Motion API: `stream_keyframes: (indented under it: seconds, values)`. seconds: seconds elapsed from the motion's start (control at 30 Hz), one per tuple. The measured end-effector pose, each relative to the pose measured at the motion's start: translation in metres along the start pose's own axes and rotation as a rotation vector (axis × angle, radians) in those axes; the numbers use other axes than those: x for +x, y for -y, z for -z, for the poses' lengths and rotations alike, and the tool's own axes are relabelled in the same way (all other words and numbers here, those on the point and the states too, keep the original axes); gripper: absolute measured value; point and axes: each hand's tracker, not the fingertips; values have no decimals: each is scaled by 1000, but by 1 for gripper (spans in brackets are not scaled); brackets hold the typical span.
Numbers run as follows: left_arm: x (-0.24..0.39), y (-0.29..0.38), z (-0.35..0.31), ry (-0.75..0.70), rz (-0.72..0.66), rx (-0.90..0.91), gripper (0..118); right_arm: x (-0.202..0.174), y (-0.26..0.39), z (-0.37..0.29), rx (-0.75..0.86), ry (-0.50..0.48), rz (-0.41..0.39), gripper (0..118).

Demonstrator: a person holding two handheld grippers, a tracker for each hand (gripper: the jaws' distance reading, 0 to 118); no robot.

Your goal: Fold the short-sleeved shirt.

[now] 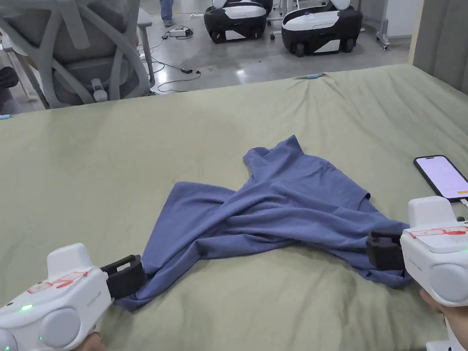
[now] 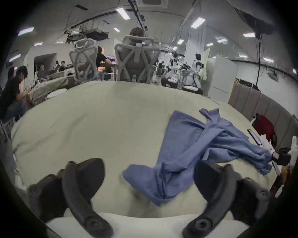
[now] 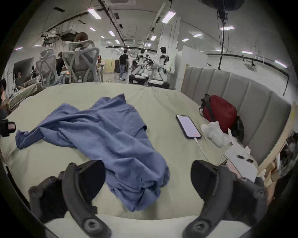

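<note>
The short-sleeved shirt (image 1: pixel 276 215), blue and twisted through its middle, lies crumpled on the green bed cover (image 1: pixel 100 158), stretched between the two tongs. The left gripper (image 2: pixel 149 182) stands with its jaws wide apart; a lower corner of the shirt lies between them on the cover, nearer the jaw on the shirt's side, and neither jaw presses on it. The right gripper (image 3: pixel 148 180) is likewise wide, with a bunched end of the shirt lying in the gap and reaching toward the camera. In the head view each set of jaws sits at one near end of the garment, the rest of the cloth running away from both tongs toward a raised, rumpled part at the far side.

The step in hand appears to be taking hold of the two near corners in order to spread the shirt flat. To do it well, each tong should probably close on a single layer of hem rather than on the bunch, and the pull should go outward and apart to undo the twist. The phone (image 1: pixel 446 178) lies just beyond the right gripper; its cable (image 3: pixel 201 149) could catch.
</note>
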Motion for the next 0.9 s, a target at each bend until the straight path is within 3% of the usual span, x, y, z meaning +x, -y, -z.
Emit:
stream_keyframes:
  seconds: [0.07, 0.1, 0.13, 0.17, 0.23, 0.43, 0.47, 0.57, 0.6, 0.63, 0.77, 0.8, 0.87, 0.9]
  values:
    - [7, 0, -8, -20, 47, 41, 60, -4, -3, -7, 29, -6, 6, 74]
    - [10, 0, -10, -31, 54, 46, 34, -8, -5, -9, 38, -3, 10, 48]
    - [11, 1, -10, -36, 57, 40, 13, -13, -6, -10, 46, 0, 12, 15]
    - [12, 1, -10, -36, 57, 37, 9, -15, -7, -11, 49, 0, 12, 1]
    - [11, 3, -10, -21, 35, 17, 0, -17, -8, -12, 54, -8, 12, 0]
    - [7, 4, -10, -37, 23, -17, 3, -23, -10, -12, 44, -45, -3, 0]
    - [7, 3, -7, -37, 20, -24, 22, -23, -11, -13, 43, -54, 1, 0]
    - [9, 3, -1, -18, 26, -77, 48, -25, -11, -13, 42, -60, 2, 0]
    - [8, 6, 7, -1, 32, -96, 69, -26, -11, -13, 42, -62, -1, 0]
    - [10, 6, 10, 8, 39, -126, 77, -27, -11, -13, 41, -66, -4, 0]
    - [15, 13, 32, -46, 89, -199, 68, -31, -9, -11, 33, -79, -9, 0]
    - [17, 16, 36, -60, 101, -219, 60, -30, -8, -12, 31, -83, -10, 0]
    - [16, 18, 36, 15, 74, -218, 15, -30, -7, -11, 24, -90, -17, 0]
    - [16, 15, 33, 94, 26, -216, 6, -30, -7, -11, 20, -89, -23, 0]
